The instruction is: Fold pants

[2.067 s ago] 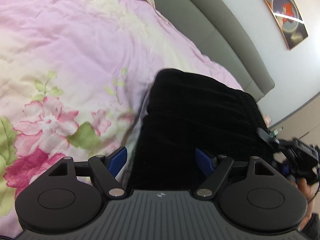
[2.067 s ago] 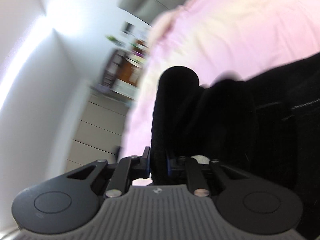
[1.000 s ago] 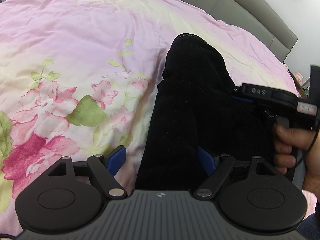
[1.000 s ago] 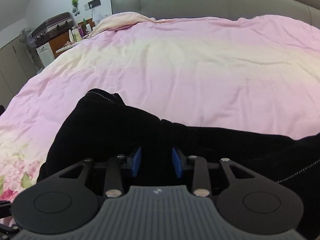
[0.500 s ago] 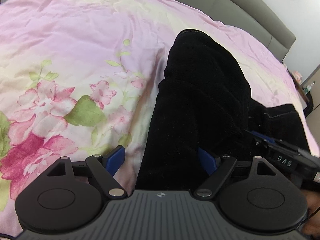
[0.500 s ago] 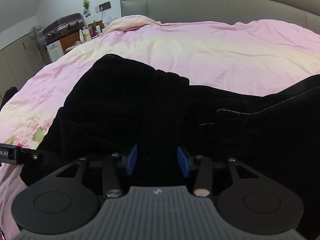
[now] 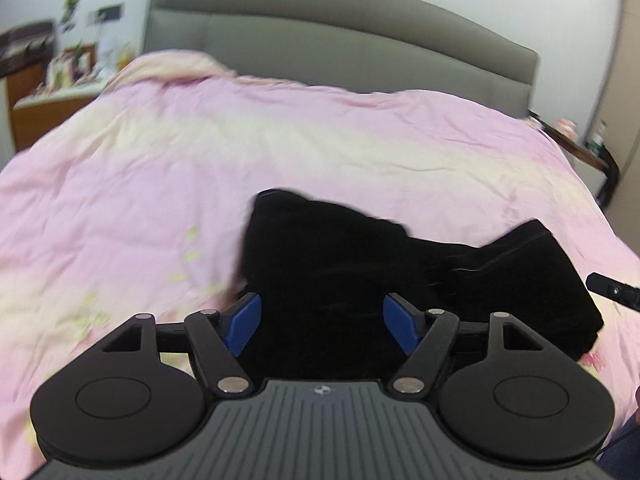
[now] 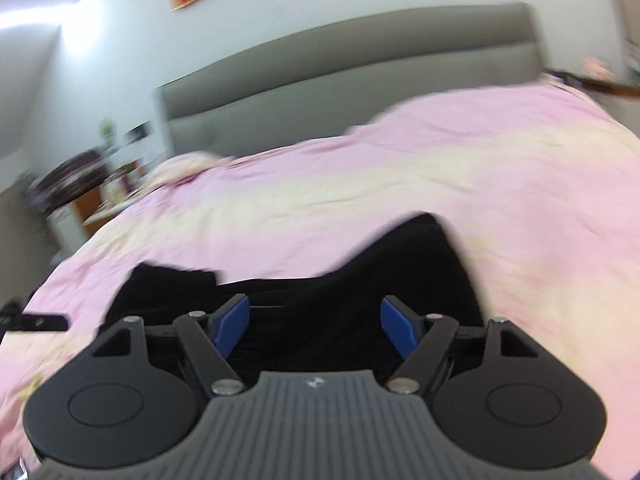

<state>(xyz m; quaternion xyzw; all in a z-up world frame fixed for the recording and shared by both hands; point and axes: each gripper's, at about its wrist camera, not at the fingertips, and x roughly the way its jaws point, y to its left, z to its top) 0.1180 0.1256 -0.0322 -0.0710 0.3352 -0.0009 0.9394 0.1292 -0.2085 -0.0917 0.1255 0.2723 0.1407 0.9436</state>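
Pants, black and bundled in a rough fold on the pink bed, with left hand-held gripper and right hand-held gripper both spread apart, empty; next move probably requires squaring the bundle.

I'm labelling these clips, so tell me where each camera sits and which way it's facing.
Left wrist: on the left gripper, facing the headboard over the pants; open blue fingers show.
Right wrist: on the right gripper, tilted, same direction; open fingers show.
Shared: pants, quilt, headboard.
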